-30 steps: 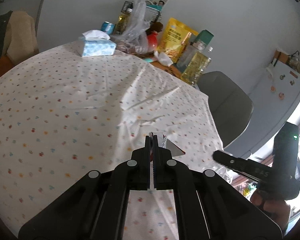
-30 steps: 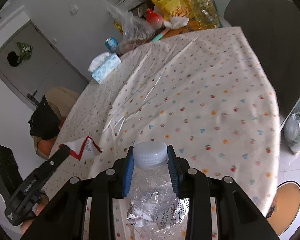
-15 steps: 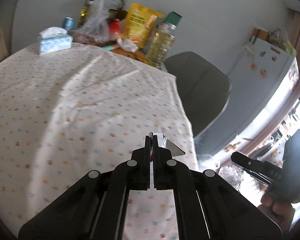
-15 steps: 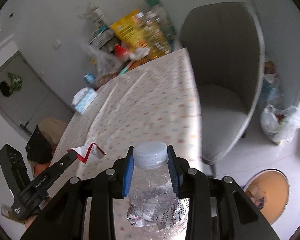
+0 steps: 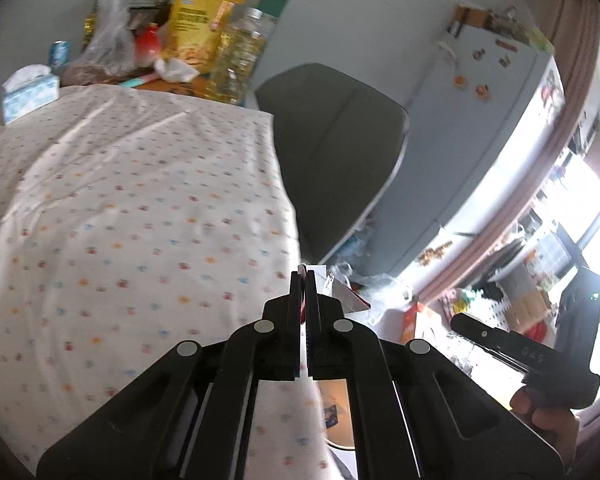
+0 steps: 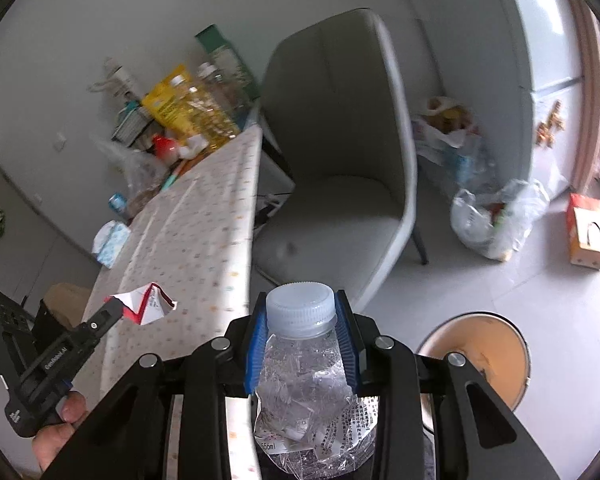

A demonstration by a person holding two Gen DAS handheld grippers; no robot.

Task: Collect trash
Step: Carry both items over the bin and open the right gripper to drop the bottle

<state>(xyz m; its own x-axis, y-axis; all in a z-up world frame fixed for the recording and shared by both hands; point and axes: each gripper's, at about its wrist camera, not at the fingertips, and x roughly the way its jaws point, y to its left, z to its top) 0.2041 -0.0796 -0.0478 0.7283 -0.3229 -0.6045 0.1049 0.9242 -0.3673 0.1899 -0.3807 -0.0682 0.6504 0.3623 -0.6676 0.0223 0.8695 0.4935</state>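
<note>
My left gripper (image 5: 303, 276) is shut on a crumpled red and white wrapper (image 5: 346, 298), held in the air past the table's right edge. The same wrapper (image 6: 146, 304) shows in the right wrist view at the tip of the left gripper (image 6: 114, 308). My right gripper (image 6: 301, 312) is shut on a crushed clear plastic bottle (image 6: 304, 368) with a white cap, gripped at the neck. A round bin (image 6: 480, 356) with a tan inside stands on the floor just right of the bottle. The right gripper (image 5: 460, 318) also shows low right in the left wrist view.
A table with a dotted white cloth (image 5: 120, 208) is on the left, with a tissue box (image 5: 28, 94), oil bottle (image 5: 236, 66) and snack bags at its far end. A grey chair (image 6: 340, 168) stands ahead. Plastic bags (image 6: 496, 216) and an orange box (image 6: 586, 228) lie on the floor by a fridge (image 5: 480, 128).
Both grippers have swung right, off the table toward the chair and floor. The bin has come closer in the right wrist view. Both holds are unchanged.
</note>
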